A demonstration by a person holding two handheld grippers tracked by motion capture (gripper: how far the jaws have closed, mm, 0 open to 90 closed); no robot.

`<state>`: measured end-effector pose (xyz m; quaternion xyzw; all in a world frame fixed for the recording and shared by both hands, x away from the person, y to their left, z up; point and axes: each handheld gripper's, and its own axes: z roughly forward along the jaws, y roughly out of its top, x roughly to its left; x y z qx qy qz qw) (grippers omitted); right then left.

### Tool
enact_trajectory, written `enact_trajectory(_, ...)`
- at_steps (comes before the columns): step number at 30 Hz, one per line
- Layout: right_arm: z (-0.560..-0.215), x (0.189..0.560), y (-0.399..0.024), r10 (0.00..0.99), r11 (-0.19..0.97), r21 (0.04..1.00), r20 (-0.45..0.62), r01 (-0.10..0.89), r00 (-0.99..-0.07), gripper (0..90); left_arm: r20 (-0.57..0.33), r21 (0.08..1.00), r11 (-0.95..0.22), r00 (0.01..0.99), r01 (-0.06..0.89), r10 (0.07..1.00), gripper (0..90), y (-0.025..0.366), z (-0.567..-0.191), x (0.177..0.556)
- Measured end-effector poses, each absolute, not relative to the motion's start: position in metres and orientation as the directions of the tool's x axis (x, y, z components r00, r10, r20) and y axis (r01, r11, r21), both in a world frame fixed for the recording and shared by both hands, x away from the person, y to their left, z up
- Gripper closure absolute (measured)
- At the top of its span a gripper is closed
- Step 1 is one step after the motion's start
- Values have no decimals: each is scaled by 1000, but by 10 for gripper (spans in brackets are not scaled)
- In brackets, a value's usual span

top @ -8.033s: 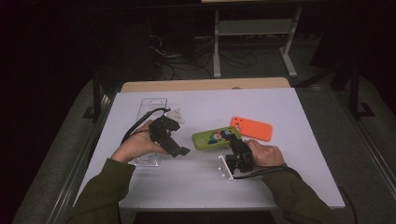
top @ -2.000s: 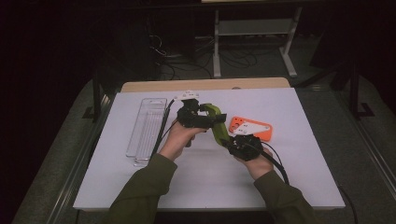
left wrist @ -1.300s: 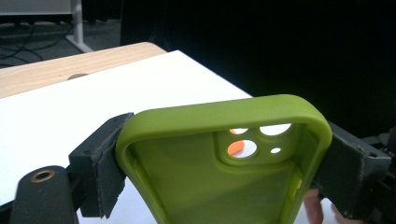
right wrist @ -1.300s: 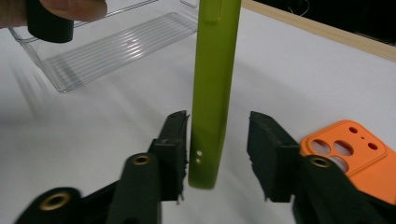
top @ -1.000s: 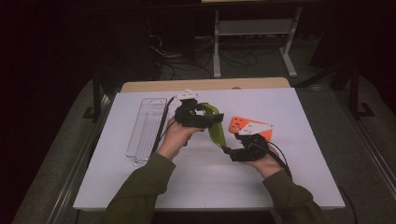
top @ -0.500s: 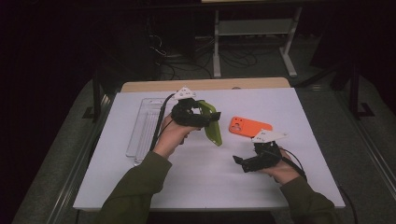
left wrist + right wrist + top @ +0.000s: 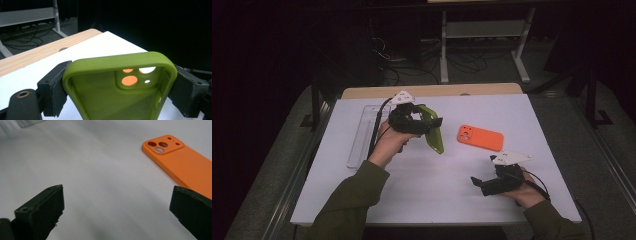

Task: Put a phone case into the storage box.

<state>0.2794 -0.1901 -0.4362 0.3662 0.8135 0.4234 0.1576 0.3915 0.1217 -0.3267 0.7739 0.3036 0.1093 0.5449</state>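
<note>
The left gripper (image 7: 432, 122) pinches the green case (image 7: 432, 128) across its width near the camera cutout, holding it tilted in the air above the table (image 7: 422, 190), left of the orange case (image 7: 480, 137). The right gripper (image 7: 477, 182) hovers low, nearer the person than the orange case, with nothing between its widely spread jaws, which have just been opening. The green case looks like a light, soft, empty shell whose thin walls would likely bow under a hard squeeze. A gentle grip across the side rims, close to the stiffer corner, should hold; its matte skin seems grippy rather than slippery.
</note>
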Motion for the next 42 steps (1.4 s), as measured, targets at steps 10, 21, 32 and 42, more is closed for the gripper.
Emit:
enact_trajectory(10, -439, 281, -187, 717, 385, 797, 59, 465, -695, 0, -125, 916, -232, 782, 327, 611, 140, 136, -313, 395)
enact_trajectory(21, -438, 281, -187, 716, 395, 791, 53, 467, -696, 0, -94, 923, -223, 745, 314, 661, 140, 162, -294, 405)
enact_trajectory(32, -438, 282, -187, 715, 405, 789, 42, 462, -698, 0, -67, 927, -208, 684, 311, 726, 140, 185, -281, 419)
enact_trajectory(42, -439, 283, -187, 715, 412, 784, 38, 465, -698, 0, -44, 926, -205, 632, 316, 774, 140, 203, -278, 431)
